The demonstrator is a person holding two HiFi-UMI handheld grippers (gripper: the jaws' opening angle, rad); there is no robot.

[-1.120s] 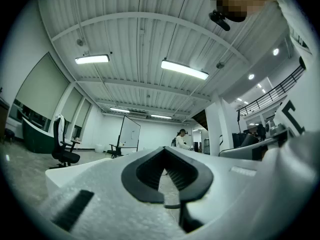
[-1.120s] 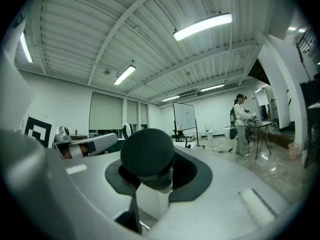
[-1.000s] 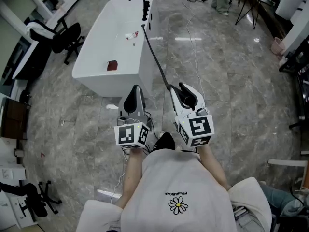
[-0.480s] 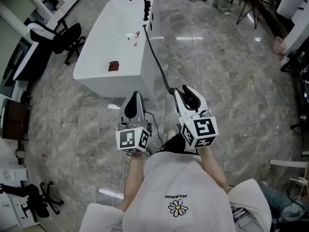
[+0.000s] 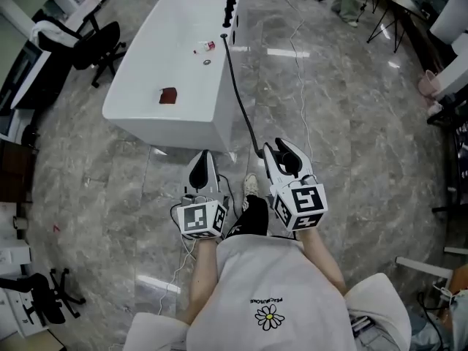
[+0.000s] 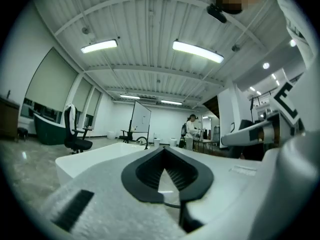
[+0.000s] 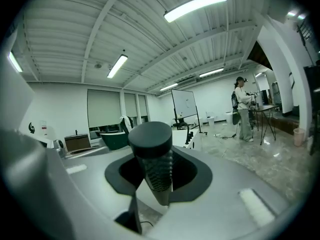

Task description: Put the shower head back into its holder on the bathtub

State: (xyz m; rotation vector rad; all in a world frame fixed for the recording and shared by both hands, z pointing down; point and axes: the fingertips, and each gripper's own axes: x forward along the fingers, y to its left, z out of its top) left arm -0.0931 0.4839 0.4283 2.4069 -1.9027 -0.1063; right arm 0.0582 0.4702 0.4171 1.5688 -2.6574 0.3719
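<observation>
My right gripper [image 5: 284, 152] is shut on the black shower head [image 7: 150, 143], which stands as a ribbed black cylinder between its jaws in the right gripper view. Its black hose [image 5: 239, 93] runs from the gripper up to the rim of the white bathtub [image 5: 139, 86]. The black tap fitting [image 5: 228, 2] stands at the tub's far right rim; I cannot make out the holder. My left gripper [image 5: 202, 168] is shut and empty, level with the right one, just short of the tub's near end [image 6: 95, 156].
A small red object [image 5: 168, 95] and a small red-and-white item [image 5: 204, 47] lie in the tub. Black office chairs [image 5: 99, 46] stand left of it. A thin cable [image 5: 296, 57] trails over the marble floor. A person [image 7: 242, 109] stands far off by tables.
Both grippers have come down and shifted toward the bottom of the head view, the right one still holding the shower head. The view has moved, and the tub now sits higher in it.
</observation>
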